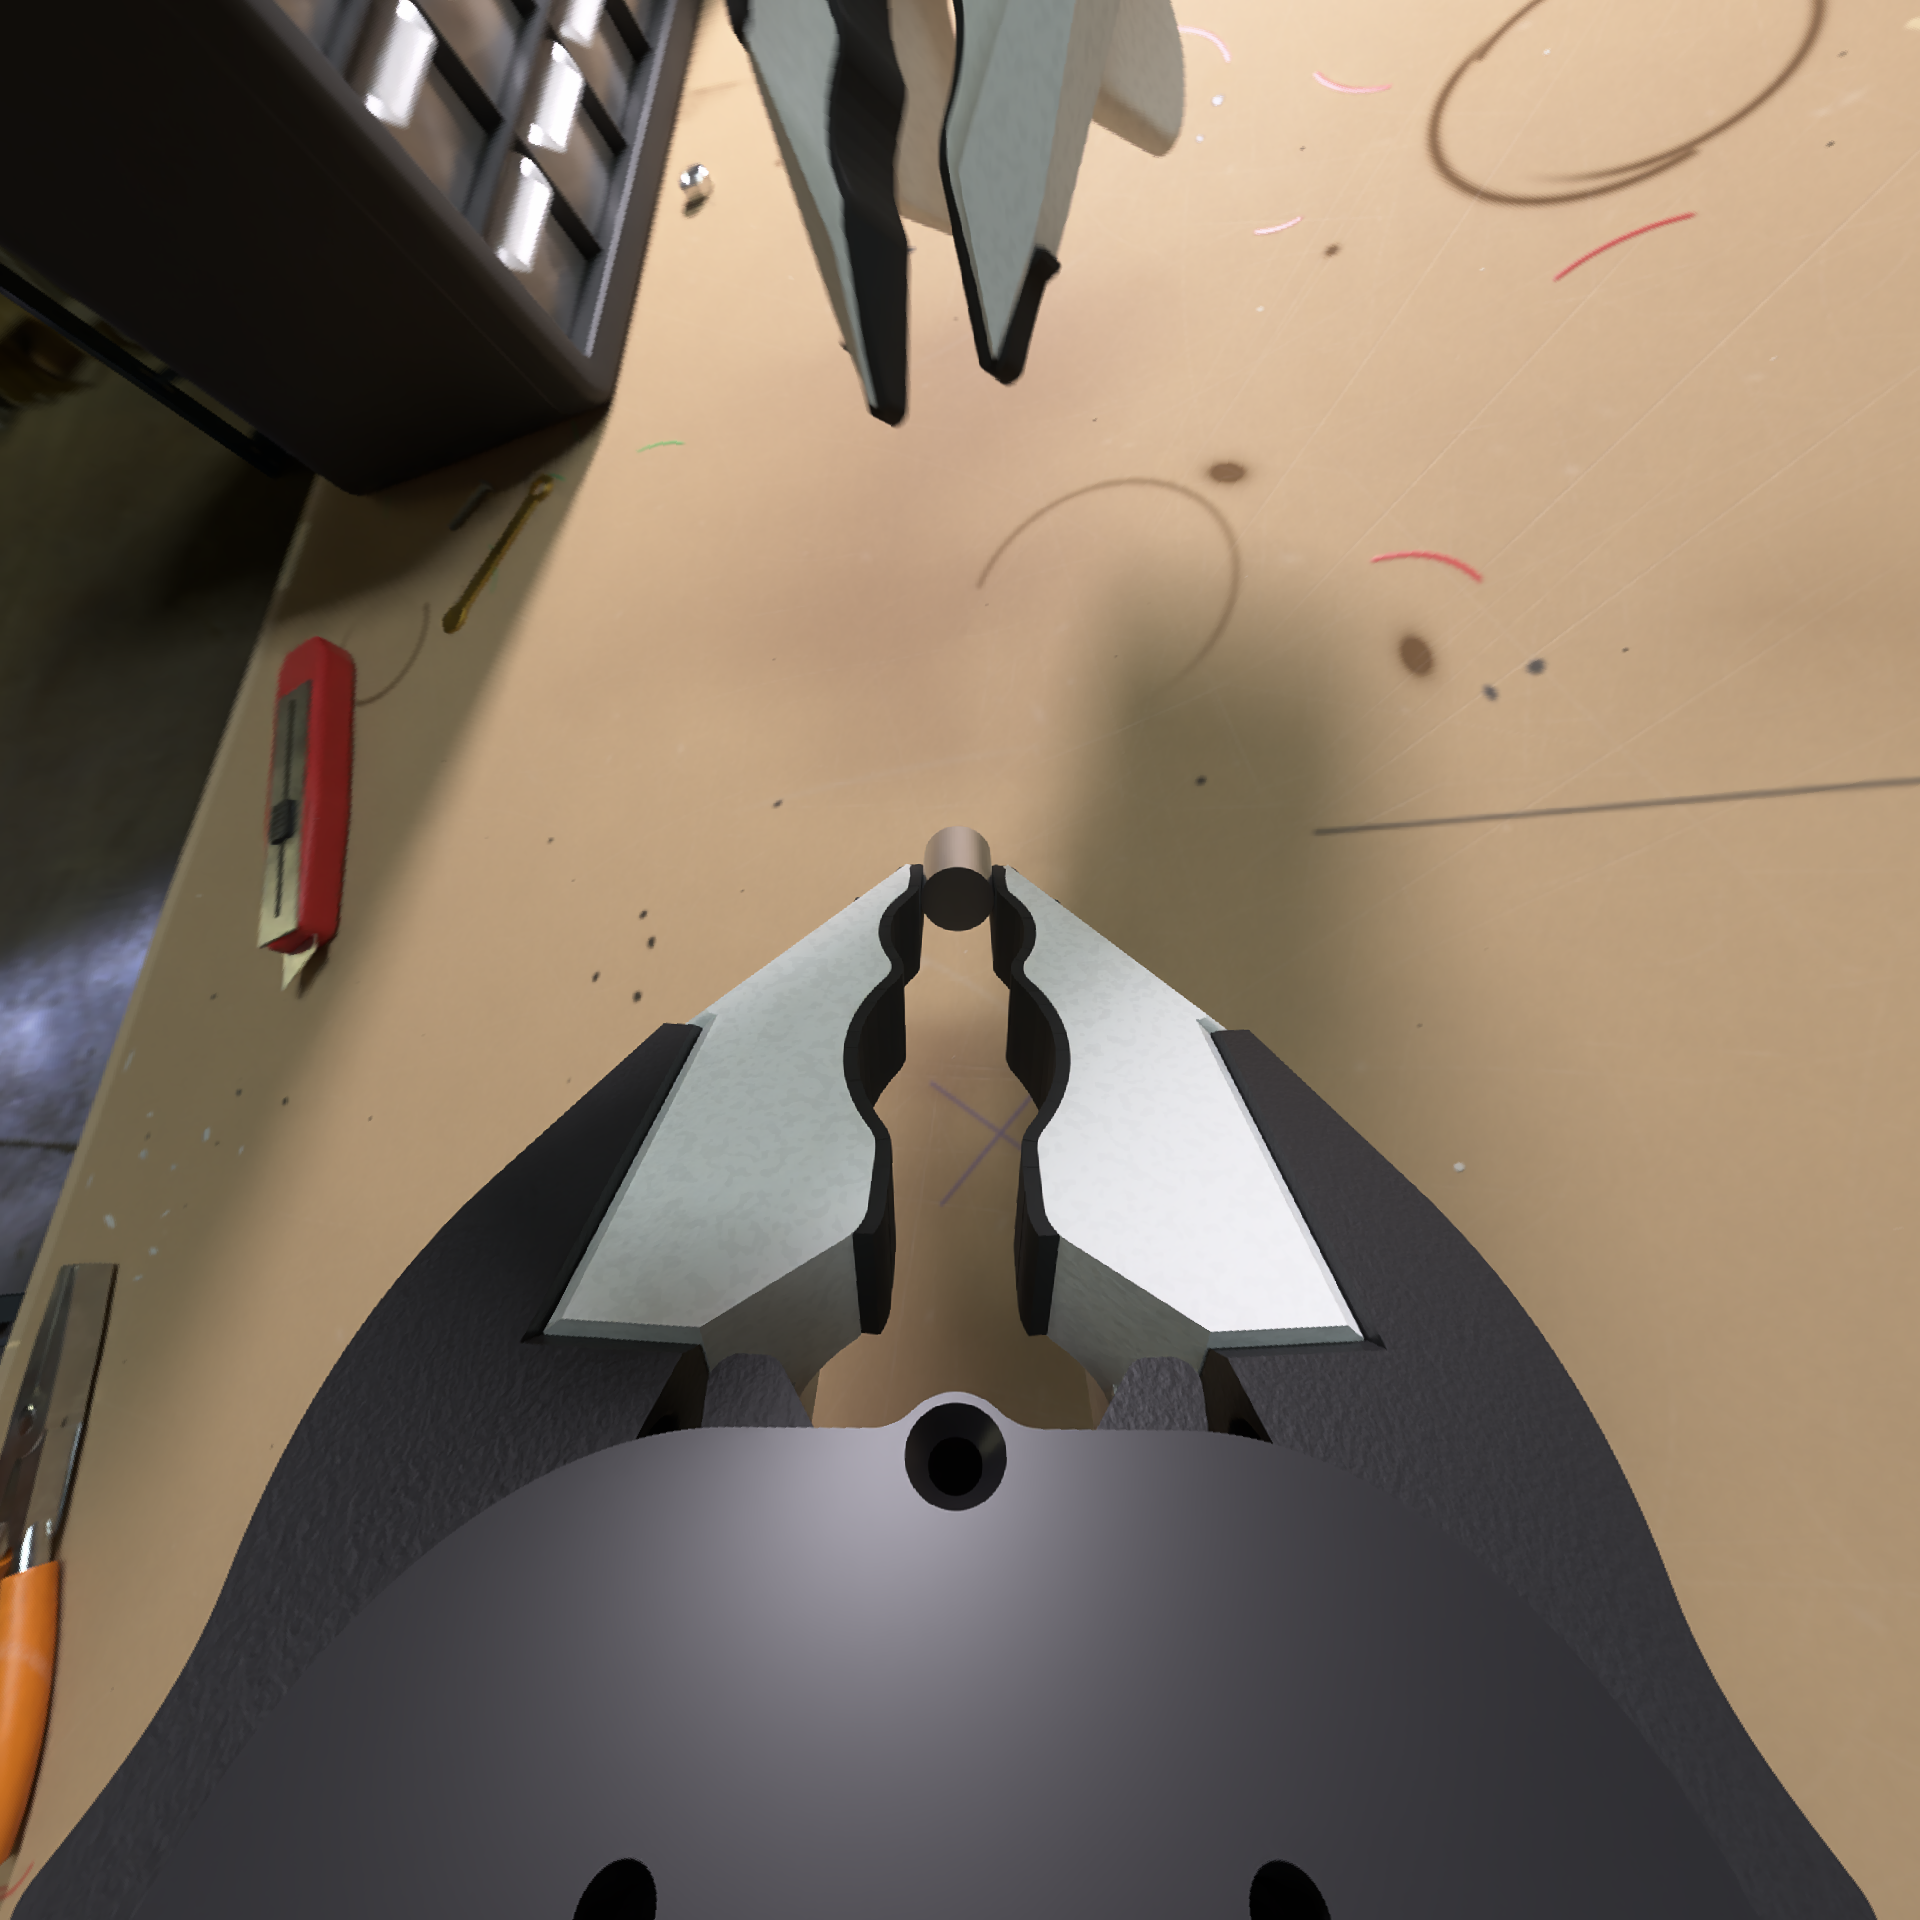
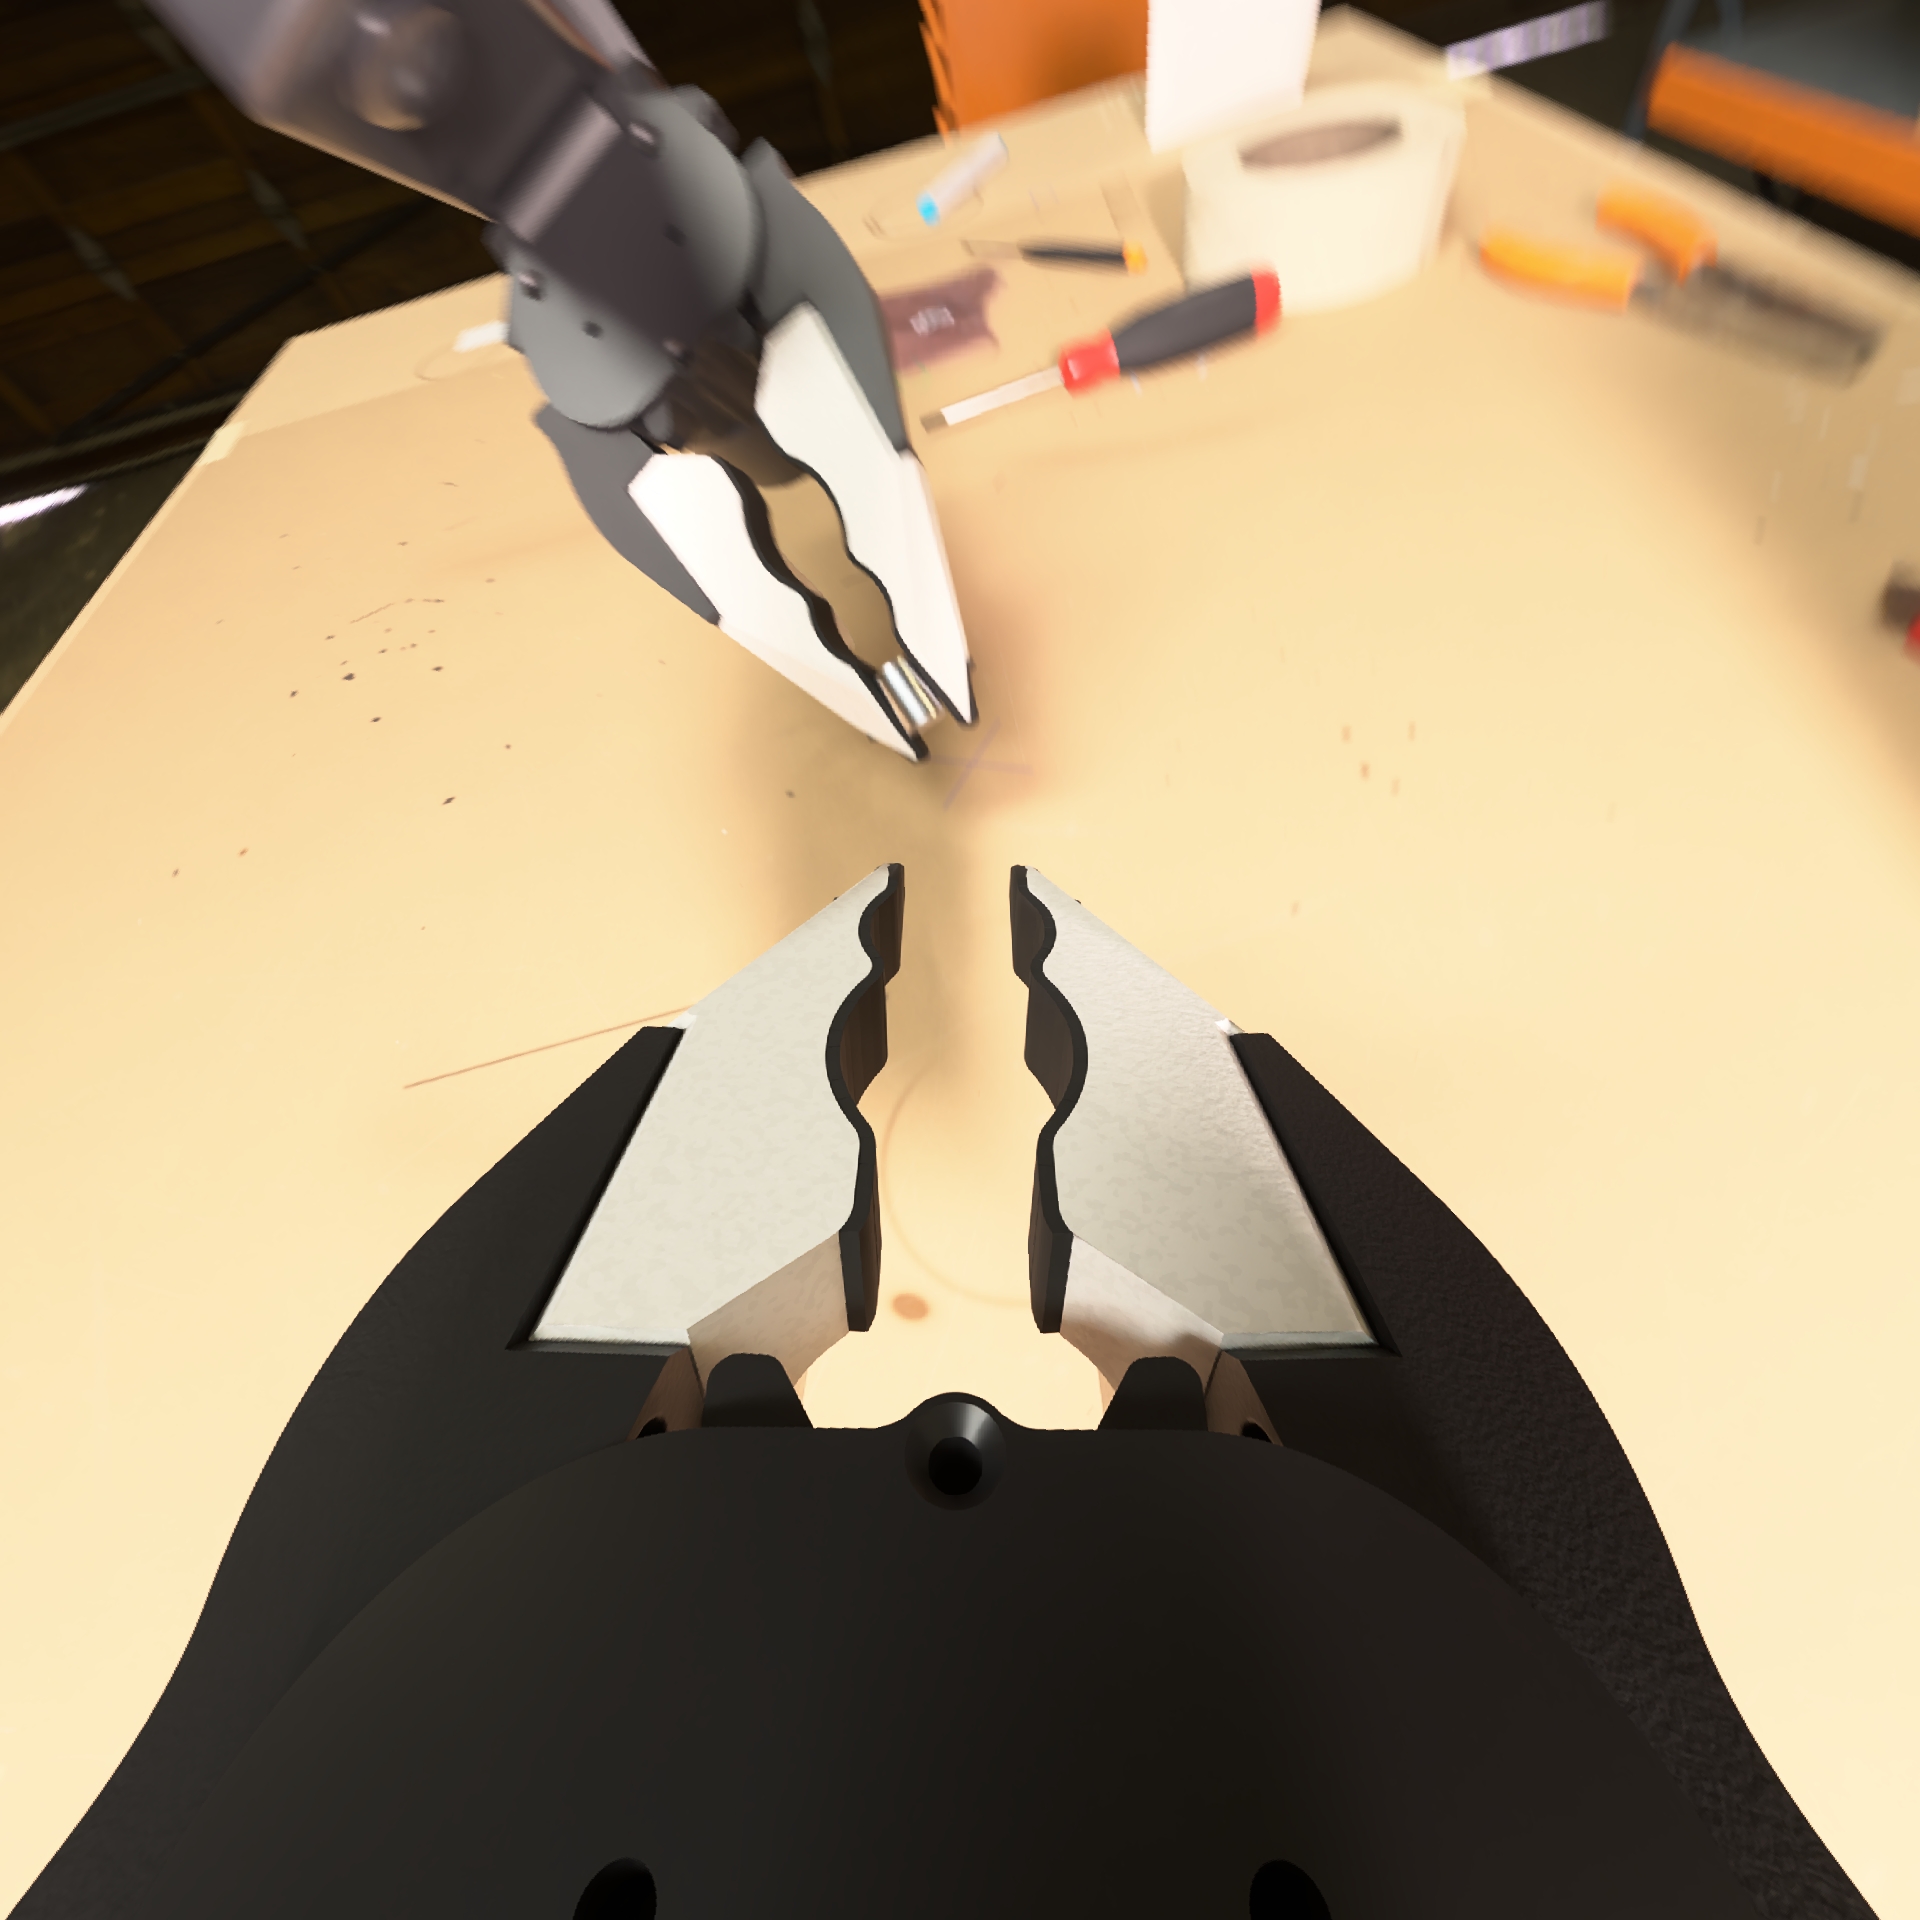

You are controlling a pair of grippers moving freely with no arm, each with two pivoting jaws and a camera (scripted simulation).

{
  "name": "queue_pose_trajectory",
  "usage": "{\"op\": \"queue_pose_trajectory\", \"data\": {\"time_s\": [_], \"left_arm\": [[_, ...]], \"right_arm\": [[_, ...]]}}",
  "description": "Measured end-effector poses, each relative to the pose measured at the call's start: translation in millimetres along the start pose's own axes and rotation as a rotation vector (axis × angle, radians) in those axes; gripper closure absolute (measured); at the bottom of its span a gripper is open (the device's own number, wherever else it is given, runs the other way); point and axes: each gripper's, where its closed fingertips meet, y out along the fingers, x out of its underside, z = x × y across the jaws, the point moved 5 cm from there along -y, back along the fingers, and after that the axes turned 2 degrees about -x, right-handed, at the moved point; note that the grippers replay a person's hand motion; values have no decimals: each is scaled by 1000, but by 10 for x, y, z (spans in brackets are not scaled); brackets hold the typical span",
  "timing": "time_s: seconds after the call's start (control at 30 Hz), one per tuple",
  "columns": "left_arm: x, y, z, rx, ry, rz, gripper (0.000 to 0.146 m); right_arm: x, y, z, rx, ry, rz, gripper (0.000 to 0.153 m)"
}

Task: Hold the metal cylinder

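The small metal cylinder (image 1: 957, 881) is pinched between the tips of my left gripper (image 1: 957, 896), which is shut on it just above the tan workbench. In the right wrist view the same cylinder (image 2: 906, 690) shows shiny between the left gripper's (image 2: 928, 717) tips, near a faint pencil cross (image 2: 977, 767) on the bench. My right gripper (image 2: 956, 883) is open and empty, some way short of the cylinder. It also shows in the left wrist view (image 1: 940, 384), hanging at the top, facing the left gripper.
A dark drawer cabinet (image 1: 312, 208), a red utility knife (image 1: 307, 800) and a brass cotter pin (image 1: 499, 566) lie at the bench's left edge. In the right wrist view, a screwdriver (image 2: 1122, 348), a tape roll (image 2: 1320, 187) and orange-handled pliers (image 2: 1621, 260) lie at the far end.
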Motion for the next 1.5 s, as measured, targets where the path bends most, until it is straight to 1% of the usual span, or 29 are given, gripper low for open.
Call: {"op": "queue_pose_trajectory", "data": {"time_s": [0.07, 0.1, 0.2, 0.27, 0.33, 0.4, 0.47, 0.57, 0.63, 0.7, 0.77, 0.8, 0.93, 0.97, 1.0, 1.1, 1.17, 1.2, 1.23, 1.3, 1.33, 1.4, 1.5], "left_arm": [[-65, 31, 20, 40, -9, -41, 134], [-90, 50, 32, 57, -18, -61, 134], [-180, 103, 43, 69, -15, -122, 134], [-270, 134, 50, 99, -41, -160, 134], [-362, 167, 36, 121, -78, -181, 134], [-423, 199, 31, 155, -115, -220, 134], [-474, 243, 36, 186, -161, -257, 134], [-552, 319, 52, 214, -194, -276, 134], [-584, 354, 55, 199, -171, -292, 134], [-596, 369, 67, 195, -166, -308, 134], [-587, 379, 85, 214, -177, -316, 134], [-575, 384, 97, 222, -183, -322, 134], [-510, 409, 149, 271, -209, -356, 134], [-501, 417, 157, 279, -208, -360, 134], [-502, 422, 163, 286, -208, -353, 134], [-531, 403, 158, 305, -223, -304, 134], [-523, 374, 155, 338, -224, -298, 134], [-518, 377, 137, 328, -219, -290, 134], [-507, 384, 122, 306, -214, -277, 134], [-466, 406, 119, 305, -212, -283, 134], [-450, 423, 117, 310, -217, -284, 134], [-425, 449, 114, 311, -232, -271, 134], [-409, 467, 98, 329, -268, -257, 134]], "right_arm": [[-89, -34, -52, -19, -112, 67, 132], [-119, -45, -77, -15, -146, 81, 131], [-163, -72, -152, -3, -266, 43, 129], [-148, -82, -182, 55, -398, 20, 128], [-74, -73, -181, 99, -508, -36, 127], [-5, -57, -158, 113, -544, -84, 126], [21, -42, -135, 159, -561, -106, 126], [57, 12, -164, 180, -609, -198, 125], [114, 48, -168, 164, -601, -276, 126], [164, 58, -146, 181, -589, -319, 128], [182, 61, -170, 174, -600, -303, 137], [187, 65, -191, 171, -599, -285, 138], [226, 103, -247, 157, -590, -302, 136], [237, 113, -265, 140, -592, -312, 142], [241, 122, -275, 135, -600, -310, 153], [261, 137, -274, 148, -588, -318, 153], [249, 135, -273, 123, -572, -276, 153], [232, 123, -257, 124, -553, -258, 153], [211, 106, -239, 123, -532, -242, 150], [179, 74, -208, 97, -496, -206, 137], [175, 68, -186, 88, -482, -194, 136], [199, 82, -154, 75, -467, -212, 135], [231, 120, -128, 82, -490, -256, 135]]}}
